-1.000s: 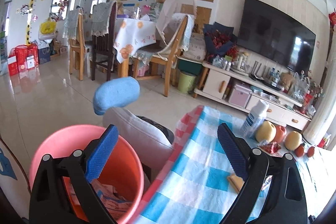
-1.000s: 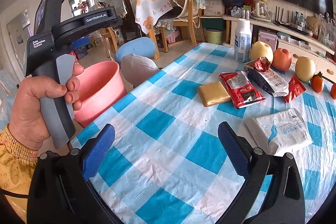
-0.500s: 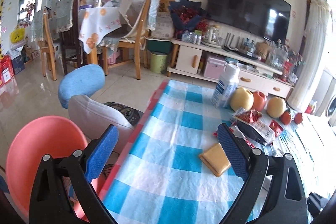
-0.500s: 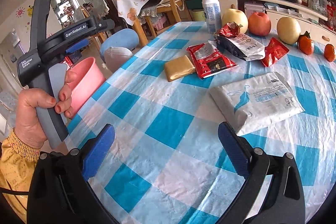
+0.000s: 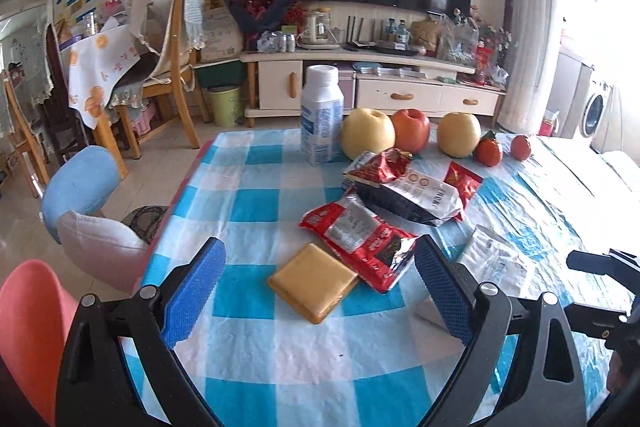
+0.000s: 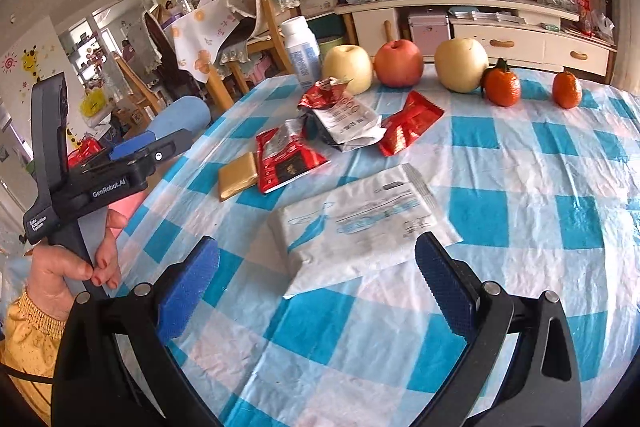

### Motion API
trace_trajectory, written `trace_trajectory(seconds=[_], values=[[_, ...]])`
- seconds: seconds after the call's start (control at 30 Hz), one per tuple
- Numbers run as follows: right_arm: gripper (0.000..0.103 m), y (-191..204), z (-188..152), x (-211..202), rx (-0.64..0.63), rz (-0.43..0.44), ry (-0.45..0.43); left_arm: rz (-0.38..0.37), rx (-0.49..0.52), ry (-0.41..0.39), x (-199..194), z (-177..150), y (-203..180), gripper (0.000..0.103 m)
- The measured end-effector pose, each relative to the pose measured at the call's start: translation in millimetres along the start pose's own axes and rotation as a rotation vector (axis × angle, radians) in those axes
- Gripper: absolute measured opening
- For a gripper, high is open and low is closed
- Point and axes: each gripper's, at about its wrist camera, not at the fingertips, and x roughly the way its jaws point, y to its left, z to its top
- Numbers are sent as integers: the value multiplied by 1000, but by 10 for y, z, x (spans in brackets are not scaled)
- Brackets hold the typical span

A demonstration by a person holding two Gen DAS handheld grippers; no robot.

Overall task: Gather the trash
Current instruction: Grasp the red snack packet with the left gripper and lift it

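Note:
Wrappers lie on the blue-and-white checked tablecloth [image 5: 256, 359]: a flat golden packet [image 5: 313, 282], a red foil bag [image 5: 360, 239], a black-and-white bag [image 5: 408, 195], a small red wrapper [image 5: 462, 181] and a white pouch [image 5: 496, 261]. My left gripper [image 5: 316, 291] is open, just above and framing the golden packet. My right gripper [image 6: 316, 281] is open over the near edge of the white pouch [image 6: 360, 223]. The golden packet [image 6: 237, 175] and red foil bag [image 6: 286, 157] lie beyond it. A pink bucket [image 5: 28, 331] stands off the table's left side.
A white bottle [image 5: 322, 121], apples, a pear [image 5: 458, 135] and two tangerines [image 5: 490, 151] line the table's far edge. A blue-and-white stool [image 5: 86, 203] stands left of the table. A hand [image 6: 68, 275] holds the left gripper's handle. Chairs, a TV cabinet [image 5: 372, 87] stand behind.
My left gripper swung right from over the pink bucket to above the golden packet. My right gripper moved forward toward the white pouch. Both stayed open.

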Motion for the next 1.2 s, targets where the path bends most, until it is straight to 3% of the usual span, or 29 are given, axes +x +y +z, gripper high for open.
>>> trace_trajectory(seconds=[0.17, 0.3, 0.47, 0.63, 0.77, 0.9, 1.2], values=[[99, -241, 86, -49, 25, -18, -4, -61, 38, 26, 325, 289, -334, 94], [99, -340, 110, -76, 30, -17, 6, -117, -24, 63, 681, 551, -472, 94], [99, -329, 124, -129, 9, 7, 4, -75, -131, 132, 1207, 783, -472, 94], [99, -340, 143, -145, 0, 30, 11, -2, -317, 218, 1700, 819, -264, 94], [99, -419, 144, -119, 28, 38, 31, 34, -363, 271, 1942, 773, -241, 70], [99, -460, 156, -169, 37, 42, 24, 68, -284, 279, 1983, 724, -435, 67], [99, -673, 187, -262, 88, 18, 10, -50, -156, 285, 1561, 430, -1044, 67]])
